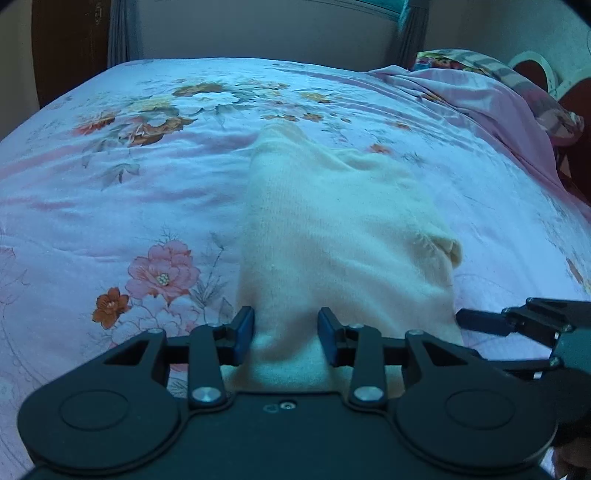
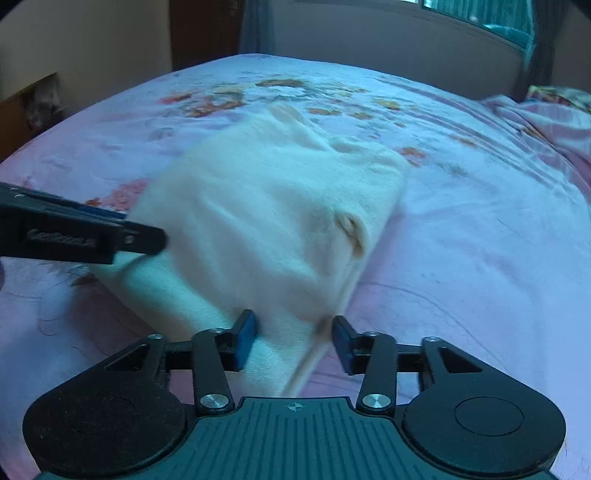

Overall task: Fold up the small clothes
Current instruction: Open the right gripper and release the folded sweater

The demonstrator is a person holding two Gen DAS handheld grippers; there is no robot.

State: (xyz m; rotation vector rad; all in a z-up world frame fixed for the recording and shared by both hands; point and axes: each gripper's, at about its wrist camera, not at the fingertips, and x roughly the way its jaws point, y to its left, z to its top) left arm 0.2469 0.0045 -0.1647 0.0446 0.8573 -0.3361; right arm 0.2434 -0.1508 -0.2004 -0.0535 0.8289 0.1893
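A small cream knit garment (image 1: 332,229) lies folded on the floral pink bedspread (image 1: 110,192). Its near edge runs between the blue pads of my left gripper (image 1: 286,336), which stands open over it without pinching it. In the right wrist view the same garment (image 2: 266,206) is blurred, and its near right corner sits inside my right gripper (image 2: 293,343). That gripper is open, with a gap between the cloth and its right pad. The two grippers are side by side at the near edge: the right gripper (image 1: 480,321) shows beside the garment's right corner, the left gripper (image 2: 144,229) at its left side.
The bedspread (image 2: 461,240) spreads wide around the garment. A bunched pink sheet (image 1: 498,103) and patterned pillows (image 1: 461,59) lie at the far right. A pale wall (image 1: 258,29) and curtains stand behind the bed, dark wood furniture (image 1: 66,44) at the far left.
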